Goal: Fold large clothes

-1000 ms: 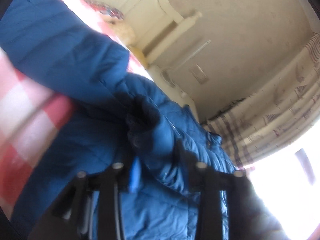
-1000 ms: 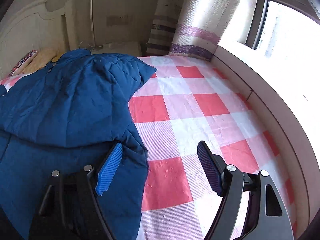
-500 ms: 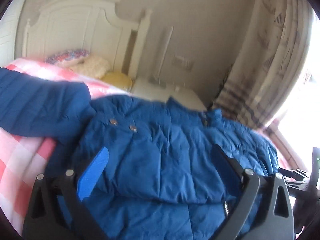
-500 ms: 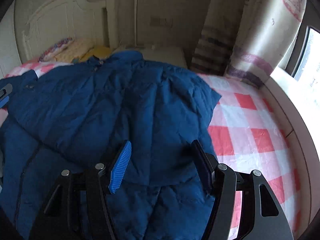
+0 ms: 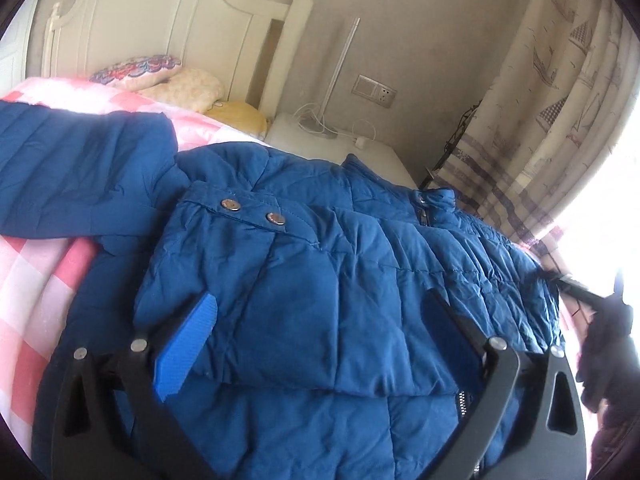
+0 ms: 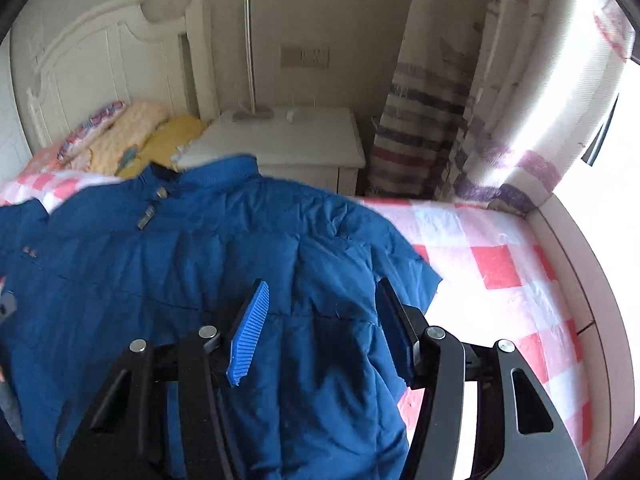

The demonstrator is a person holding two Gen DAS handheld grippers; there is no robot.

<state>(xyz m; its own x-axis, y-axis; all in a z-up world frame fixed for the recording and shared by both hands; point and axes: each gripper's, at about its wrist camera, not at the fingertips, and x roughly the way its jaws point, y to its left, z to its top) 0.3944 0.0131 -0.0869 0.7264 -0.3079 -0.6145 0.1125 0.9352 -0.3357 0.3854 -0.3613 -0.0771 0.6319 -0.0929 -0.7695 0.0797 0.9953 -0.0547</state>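
Observation:
A blue padded jacket [image 5: 320, 272] lies on the red and white checked bed cover [image 5: 28, 280]. One sleeve is folded across its front; its cuff has two snap buttons [image 5: 252, 211]. The other sleeve [image 5: 76, 176] stretches out to the left. My left gripper [image 5: 316, 320] is open and empty, just above the folded sleeve. In the right wrist view the jacket [image 6: 180, 280] fills the left half. My right gripper [image 6: 320, 320] is open and empty over the jacket's right side, near its edge.
A white headboard [image 5: 132, 20] and pillows [image 5: 168, 80] are at the far end. A white nightstand [image 6: 288, 136] with a lamp pole stands beside the bed. Striped curtains [image 6: 440, 92] and a bright window are on the right. Bare checked cover [image 6: 500, 260] lies to the right of the jacket.
My left gripper let go of the sleeve, which now lies across the jacket front, and opened wide. My right gripper moved left from the bare bed cover to over the jacket.

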